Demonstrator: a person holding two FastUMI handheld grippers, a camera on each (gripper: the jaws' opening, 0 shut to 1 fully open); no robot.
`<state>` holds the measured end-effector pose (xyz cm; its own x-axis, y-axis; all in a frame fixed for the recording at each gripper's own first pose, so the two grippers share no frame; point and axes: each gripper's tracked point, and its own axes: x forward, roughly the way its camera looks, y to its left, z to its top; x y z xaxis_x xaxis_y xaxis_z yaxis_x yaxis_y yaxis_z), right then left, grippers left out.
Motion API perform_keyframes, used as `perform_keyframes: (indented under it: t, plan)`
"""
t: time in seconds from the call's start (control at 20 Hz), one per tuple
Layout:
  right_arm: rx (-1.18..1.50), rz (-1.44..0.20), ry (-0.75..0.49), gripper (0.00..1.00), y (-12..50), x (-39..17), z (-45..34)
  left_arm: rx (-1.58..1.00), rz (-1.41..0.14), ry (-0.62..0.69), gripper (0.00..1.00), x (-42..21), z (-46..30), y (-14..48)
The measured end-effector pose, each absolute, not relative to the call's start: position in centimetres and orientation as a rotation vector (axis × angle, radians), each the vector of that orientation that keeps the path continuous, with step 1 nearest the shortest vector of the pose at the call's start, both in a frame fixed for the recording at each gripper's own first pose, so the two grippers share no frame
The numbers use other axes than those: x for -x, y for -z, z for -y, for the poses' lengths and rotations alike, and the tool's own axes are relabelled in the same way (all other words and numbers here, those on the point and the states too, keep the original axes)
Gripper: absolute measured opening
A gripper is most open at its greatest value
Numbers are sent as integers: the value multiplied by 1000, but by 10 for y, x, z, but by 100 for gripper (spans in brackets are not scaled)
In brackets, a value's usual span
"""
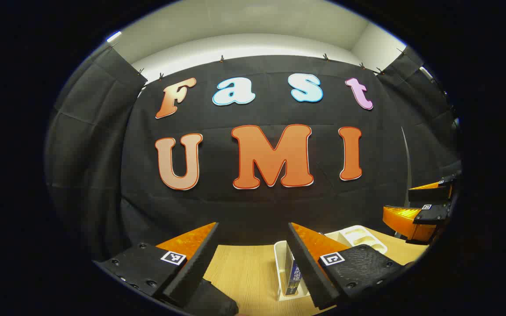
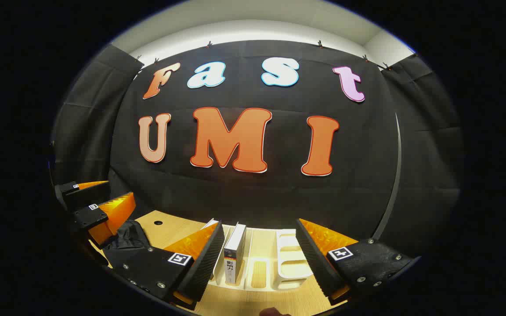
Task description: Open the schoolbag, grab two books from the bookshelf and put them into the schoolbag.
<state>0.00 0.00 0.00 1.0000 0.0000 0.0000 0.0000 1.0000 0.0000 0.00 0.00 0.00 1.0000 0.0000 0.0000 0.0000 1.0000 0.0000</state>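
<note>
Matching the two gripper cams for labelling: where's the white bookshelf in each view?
Left gripper view: the white bookshelf sits at bottom centre-right, partly behind one finger of the left gripper, with a book upright in it.
Right gripper view: bottom centre, between the open fingers of the right gripper.
Shared landmark: the wooden table it stands on, in front of the black cloth wall.

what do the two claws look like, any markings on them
Each claw, left and right, has two wedge-shaped fingers with ribbed inner faces, mounted on black textured blocks with screws. Each block carries a small square black-and-white tag. No cables or sleeves can be seen.
</note>
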Motion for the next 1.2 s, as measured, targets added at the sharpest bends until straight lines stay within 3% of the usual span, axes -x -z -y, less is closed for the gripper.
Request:
perform_keyframes:
  t: [1.2]
  plan:
    - [-1, -29, 16, 97, 11, -3, 2, -54, -29, -9, 94, -2, -6, 18]
